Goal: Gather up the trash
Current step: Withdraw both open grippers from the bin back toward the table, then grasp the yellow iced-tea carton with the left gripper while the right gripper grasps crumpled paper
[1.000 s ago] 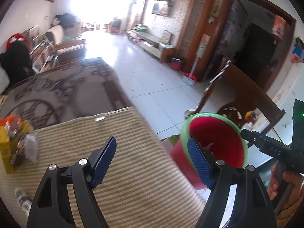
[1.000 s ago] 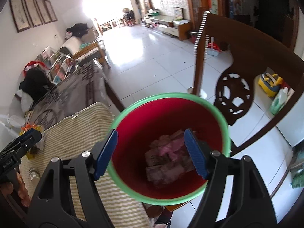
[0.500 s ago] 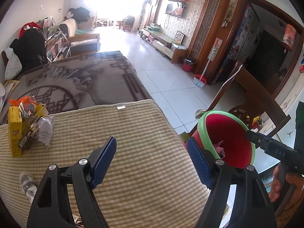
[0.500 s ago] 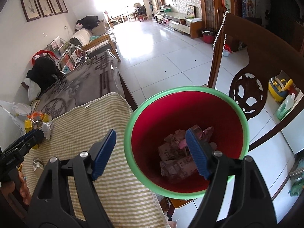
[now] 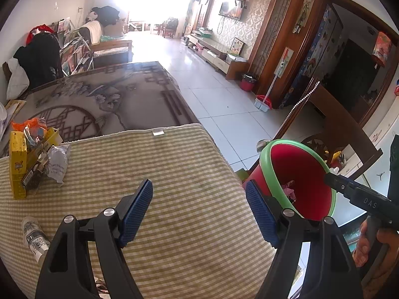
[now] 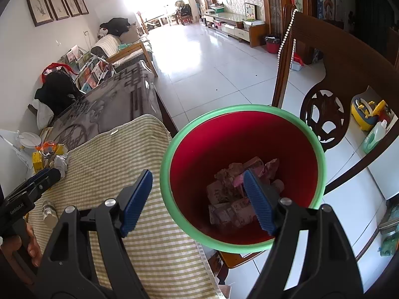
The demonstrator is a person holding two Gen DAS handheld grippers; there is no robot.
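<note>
- I read the job as partly done: the red bin [image 6: 243,172] with the green rim already holds a heap of crumpled wrappers [image 6: 239,199] at its bottom. It stands off the table's edge, at about 3 o'clock in the left wrist view.
- My right gripper [image 6: 198,200] hangs over the bin's near rim with its jaws spread and nothing between the pads, one finger over the striped cloth [image 5: 159,189] and the other over the bin's mouth.
- My left gripper [image 5: 199,210] is also spread wide and empty, poised above bare cloth at the middle of the table.
- What is left, as I judge it: a cluster at 9 o'clock in the left view, with a yellow box [image 5: 17,164], a crumpled white bag [image 5: 58,163] and an orange wrapper [image 5: 28,125] touching one another.
- A small bottle [image 5: 35,239] lies on its side at 8 o'clock, apart from that cluster.
- Both hands are free, so I expect the next pick to go to the left gripper, which is nearer the pile.
</note>
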